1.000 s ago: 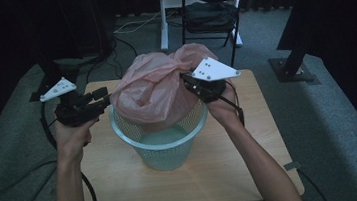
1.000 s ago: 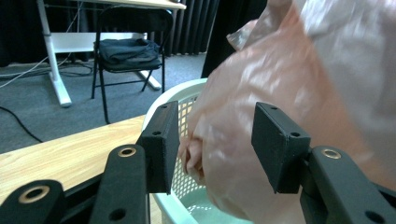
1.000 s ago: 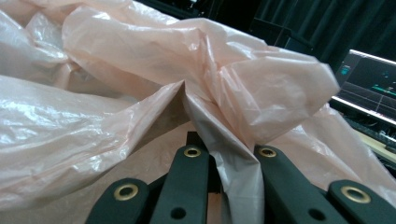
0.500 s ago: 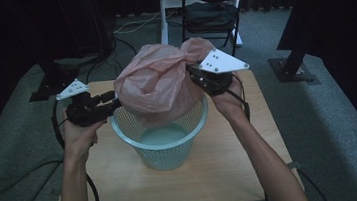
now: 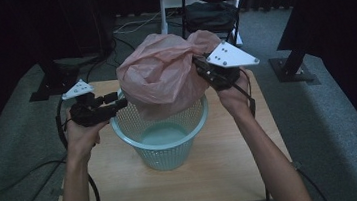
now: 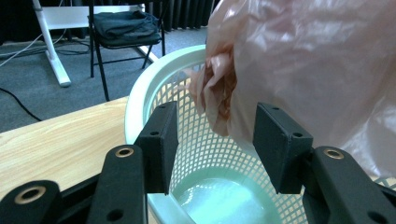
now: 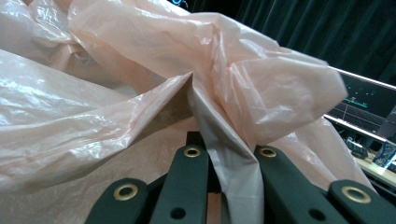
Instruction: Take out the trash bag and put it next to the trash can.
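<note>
The right gripper is pinching a fold of the pink plastic bag, with its jaws pressed together on the film. In the right gripper view the plastic bag is running down between the two black jaws and bunching above them. The bag is hanging above the basket, and its lower part is dipping inside the rim on the far side.

The left gripper is sitting at the left side of the basket rim with its jaws spread. In the left gripper view the two pads are standing apart, and a crumpled corner of the bag is hanging just beyond the gap; it appears not to be touching either pad, though the angle makes this hard to confirm. The basket is showing its mesh wall and pale green bottom behind the jaws.

The basket is standing upright near the middle of the wooden table. A dark chair is standing on the floor beyond the table.
</note>
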`<state>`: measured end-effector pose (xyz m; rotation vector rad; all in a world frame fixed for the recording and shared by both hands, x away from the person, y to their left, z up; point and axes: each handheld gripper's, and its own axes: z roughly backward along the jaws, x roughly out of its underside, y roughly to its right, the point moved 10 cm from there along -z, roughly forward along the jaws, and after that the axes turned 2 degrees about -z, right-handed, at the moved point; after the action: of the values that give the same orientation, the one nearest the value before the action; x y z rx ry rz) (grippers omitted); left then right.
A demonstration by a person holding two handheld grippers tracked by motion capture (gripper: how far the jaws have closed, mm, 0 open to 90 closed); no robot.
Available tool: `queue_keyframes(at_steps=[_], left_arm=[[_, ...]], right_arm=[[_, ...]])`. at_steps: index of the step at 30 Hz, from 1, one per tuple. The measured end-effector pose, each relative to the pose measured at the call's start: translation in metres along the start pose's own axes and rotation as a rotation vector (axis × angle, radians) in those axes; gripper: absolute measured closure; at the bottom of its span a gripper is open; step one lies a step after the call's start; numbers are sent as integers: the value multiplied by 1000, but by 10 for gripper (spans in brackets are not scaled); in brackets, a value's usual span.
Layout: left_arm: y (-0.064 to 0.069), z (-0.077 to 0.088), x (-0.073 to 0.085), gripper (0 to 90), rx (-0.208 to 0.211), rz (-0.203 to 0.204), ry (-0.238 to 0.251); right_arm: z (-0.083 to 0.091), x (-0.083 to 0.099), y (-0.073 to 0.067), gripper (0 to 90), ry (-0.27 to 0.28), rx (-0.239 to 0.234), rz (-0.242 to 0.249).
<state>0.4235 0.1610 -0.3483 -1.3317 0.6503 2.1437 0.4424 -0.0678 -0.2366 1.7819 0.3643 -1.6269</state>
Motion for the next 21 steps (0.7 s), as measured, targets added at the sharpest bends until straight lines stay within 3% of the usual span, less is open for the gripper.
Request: queue_keyframes(at_steps=[21], left_arm=[[6, -1, -1, 502, 42, 4, 1]], right_arm=[[16, -8, 25, 885, 28, 81, -21]])
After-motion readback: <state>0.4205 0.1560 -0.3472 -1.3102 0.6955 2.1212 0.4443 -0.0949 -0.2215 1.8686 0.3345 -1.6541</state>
